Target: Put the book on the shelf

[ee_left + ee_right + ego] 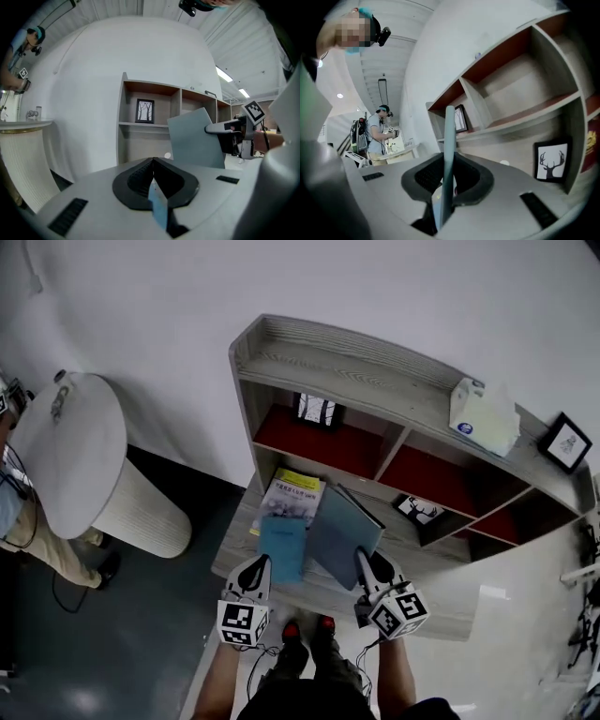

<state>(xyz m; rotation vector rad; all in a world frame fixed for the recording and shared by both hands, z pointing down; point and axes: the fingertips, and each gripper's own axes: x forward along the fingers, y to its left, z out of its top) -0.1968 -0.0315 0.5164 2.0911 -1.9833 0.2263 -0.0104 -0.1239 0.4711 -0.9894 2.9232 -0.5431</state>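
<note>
Grey-blue book (343, 532) stands tilted in front of the shelf (281, 345), pinched at its near edge by the right gripper (371, 570). The left gripper (255, 572) pinches a small blue book (282, 549) just left of it.
Left gripper view: jaws closed on the small blue book's (158, 206) thin edge.
Right gripper view: jaws clamp the grey-blue book (448, 154), seen edge-on, near the shelf (520, 117).

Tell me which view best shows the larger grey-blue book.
The left gripper view: the grey-blue book shows its cover there, with the right gripper clamped on it. The head view shows it smaller, from above; the right gripper view shows only its edge.
</note>
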